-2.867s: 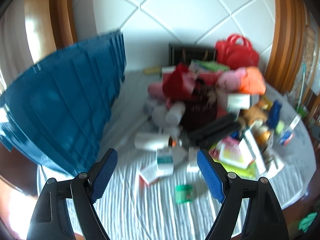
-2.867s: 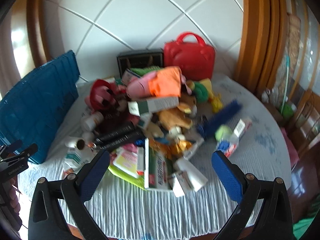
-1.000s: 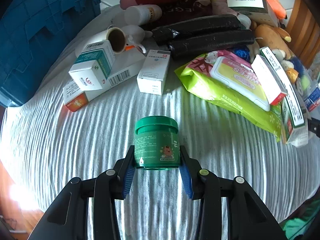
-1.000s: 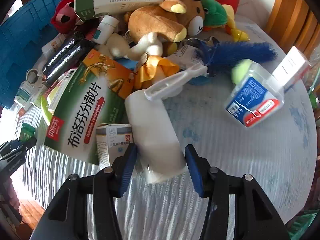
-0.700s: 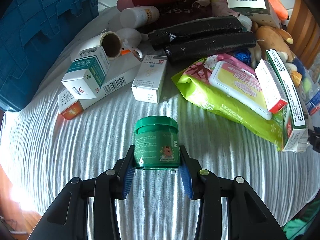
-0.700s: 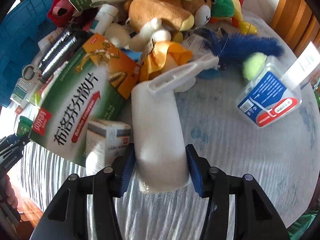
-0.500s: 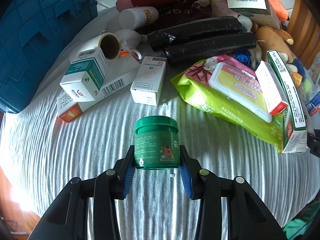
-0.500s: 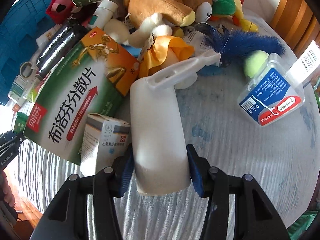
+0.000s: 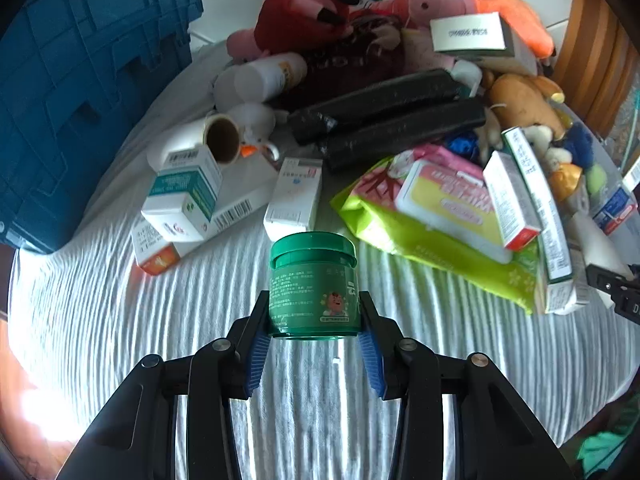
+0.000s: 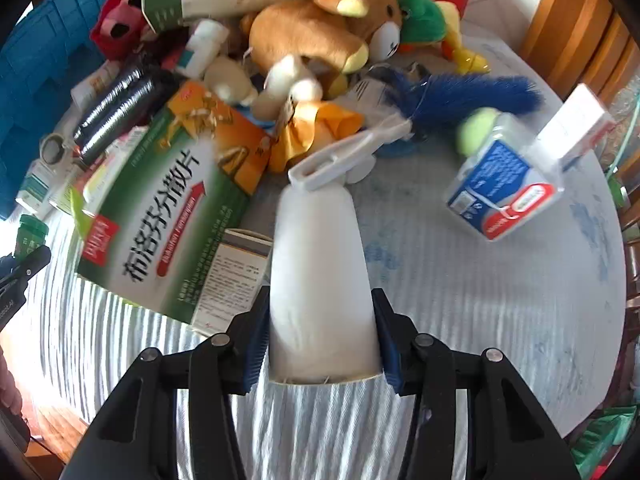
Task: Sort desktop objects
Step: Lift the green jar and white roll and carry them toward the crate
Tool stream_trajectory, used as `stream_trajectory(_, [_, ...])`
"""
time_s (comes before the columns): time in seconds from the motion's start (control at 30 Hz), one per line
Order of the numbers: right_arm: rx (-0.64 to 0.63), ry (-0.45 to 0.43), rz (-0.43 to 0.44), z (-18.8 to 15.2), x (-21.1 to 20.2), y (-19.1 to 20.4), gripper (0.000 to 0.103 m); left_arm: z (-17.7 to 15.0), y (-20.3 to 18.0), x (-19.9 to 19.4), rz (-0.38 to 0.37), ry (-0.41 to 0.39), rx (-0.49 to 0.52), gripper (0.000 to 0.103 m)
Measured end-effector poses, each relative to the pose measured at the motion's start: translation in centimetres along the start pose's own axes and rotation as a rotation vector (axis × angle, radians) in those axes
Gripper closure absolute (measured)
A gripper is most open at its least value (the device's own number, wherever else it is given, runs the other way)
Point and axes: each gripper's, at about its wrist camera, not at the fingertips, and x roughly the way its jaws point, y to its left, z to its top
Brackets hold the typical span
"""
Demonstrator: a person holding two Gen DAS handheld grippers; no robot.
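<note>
My left gripper (image 9: 314, 334) is shut on a small green jar (image 9: 313, 286) with a green lid, held upright just above the striped white cloth (image 9: 120, 340). My right gripper (image 10: 322, 338) is shut on a white spray bottle (image 10: 322, 280), its trigger head pointing away toward the pile. The jar (image 10: 30, 234) and the left gripper also show at the far left of the right wrist view. A heap of boxes, plush toys and bottles lies beyond both grippers.
A blue crate (image 9: 80, 80) stands at the left. Medicine boxes (image 9: 180, 200), a wet-wipes pack (image 9: 436, 216), two black rolls (image 9: 384, 116), a large green box (image 10: 168, 216), a brown plush bear (image 10: 312, 36), a blue brush (image 10: 468, 96) and a clear case (image 10: 504, 192) lie around.
Both grippers closed from open and empty: the left on the green jar, the right on the spray bottle. In the last second both lifted slightly and the pile shifted in view.
</note>
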Motion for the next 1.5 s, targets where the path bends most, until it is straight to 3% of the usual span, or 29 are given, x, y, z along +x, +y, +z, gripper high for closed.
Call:
stream_trajectory(0.1, [0.009, -0.021, -0.006, -0.3, -1.4, -0.1, 0.057, -0.6, -2.0, -0.8, -0.010, -0.023, 0.009, 0.063])
stream_trajectory(0.43, [0.009, -0.116, -0.035, -0.1, -6.4, -1.6, 0.057, 2.3, -1.0, -3.7, -0.040, -0.108, 0.023, 0.063])
stream_trajectory(0.73, [-0.057, -0.268, 0.006, 0.9, -13.7, 1.1, 0.057, 4.3, 0.1, -9.3, -0.013, -0.227, 0.000, 0.063])
stream_trajectory(1.13, [-0.218, -0.481, 0.124, 4.5, -20.9, 8.3, 0.057, 6.2, 5.1, -17.7, 0.100, -0.412, -0.073, 0.063])
stream_trajectory(1.5, [-0.312, -0.617, 0.220, 6.1, -25.5, 18.1, 0.057, 7.3, 12.1, -22.7, 0.159, -0.538, -0.119, 0.063])
